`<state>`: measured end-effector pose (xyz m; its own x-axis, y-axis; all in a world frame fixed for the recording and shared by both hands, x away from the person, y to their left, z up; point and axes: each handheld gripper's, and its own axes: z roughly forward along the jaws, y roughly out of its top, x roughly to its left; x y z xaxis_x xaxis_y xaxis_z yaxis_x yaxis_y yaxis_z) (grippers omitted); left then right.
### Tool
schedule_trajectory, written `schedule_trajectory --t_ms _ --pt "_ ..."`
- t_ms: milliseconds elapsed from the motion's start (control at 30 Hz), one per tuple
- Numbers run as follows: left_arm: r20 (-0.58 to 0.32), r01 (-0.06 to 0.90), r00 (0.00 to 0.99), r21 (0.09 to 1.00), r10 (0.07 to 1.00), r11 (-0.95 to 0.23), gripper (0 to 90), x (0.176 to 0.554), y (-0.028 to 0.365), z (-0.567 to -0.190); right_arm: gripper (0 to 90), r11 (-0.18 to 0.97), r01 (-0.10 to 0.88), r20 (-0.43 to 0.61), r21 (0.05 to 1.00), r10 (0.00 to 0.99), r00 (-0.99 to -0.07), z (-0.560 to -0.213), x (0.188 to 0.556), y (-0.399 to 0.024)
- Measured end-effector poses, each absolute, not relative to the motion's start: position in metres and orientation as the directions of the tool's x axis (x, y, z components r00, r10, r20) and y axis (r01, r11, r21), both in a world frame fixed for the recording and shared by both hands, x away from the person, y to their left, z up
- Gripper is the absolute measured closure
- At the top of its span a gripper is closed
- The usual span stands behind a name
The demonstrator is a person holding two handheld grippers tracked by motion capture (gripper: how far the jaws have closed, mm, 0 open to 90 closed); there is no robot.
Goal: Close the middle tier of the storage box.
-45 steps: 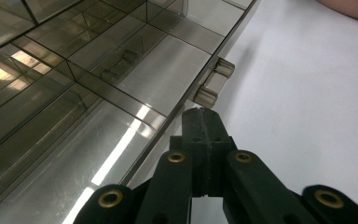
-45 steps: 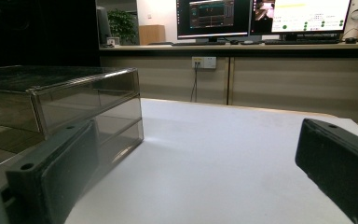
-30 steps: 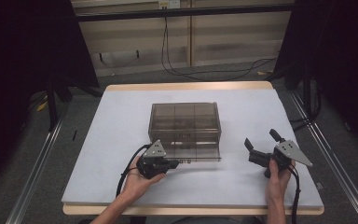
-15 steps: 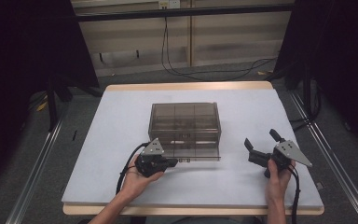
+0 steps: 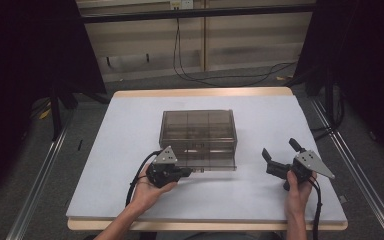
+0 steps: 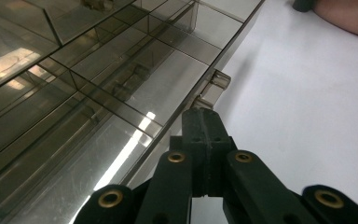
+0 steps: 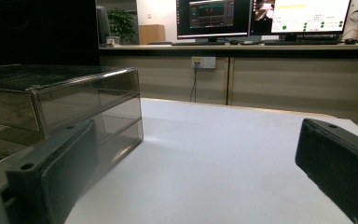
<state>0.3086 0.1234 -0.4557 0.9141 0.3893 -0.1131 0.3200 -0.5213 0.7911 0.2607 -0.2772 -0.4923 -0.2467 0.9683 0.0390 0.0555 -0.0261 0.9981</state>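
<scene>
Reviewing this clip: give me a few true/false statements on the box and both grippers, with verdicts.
1. The left gripper is shut. True.
2. The right gripper is clamped on the box. False: its jaws stand open, apart from the box, over the bare table.
3. The box is smoky, see-through plastic with compartments. True.
4. The left gripper's tip is at the box's near edge, by a small tab. True.
5. The box stands at the table's far right corner. False: it stands near the middle.

Overhead forward-down, two low close views
</scene>
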Motion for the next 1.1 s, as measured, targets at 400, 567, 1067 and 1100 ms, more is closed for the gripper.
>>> schedule_trajectory --t_ms 400,567,1067,1100 --pt "-0.103 0.319 0.910 0.792 0.401 -0.521 90.0 0.3099 0.1210 -0.4561 0.0 -0.026 0.056 0.039 0.998 0.969 -0.245 -0.4923 0.2603 -0.2769" --pt "-0.099 0.315 0.912 0.792 0.399 -0.523 90.0 0.3111 0.1212 -0.4560 0.0 -0.026 0.054 0.038 0.998 0.968 -0.250 -0.4923 0.2607 -0.2770" --pt "-0.118 0.328 0.905 0.806 0.409 -0.493 90.0 0.3153 0.1225 -0.4572 0.0 -0.026 0.055 0.038 0.998 0.968 -0.248 -0.4923 0.2606 -0.2773" --pt "-0.123 0.332 0.903 0.807 0.411 -0.488 90.0 0.3153 0.1222 -0.4577 0.0 -0.026 0.055 0.039 0.998 0.968 -0.248 -0.4923 0.2606 -0.2773"
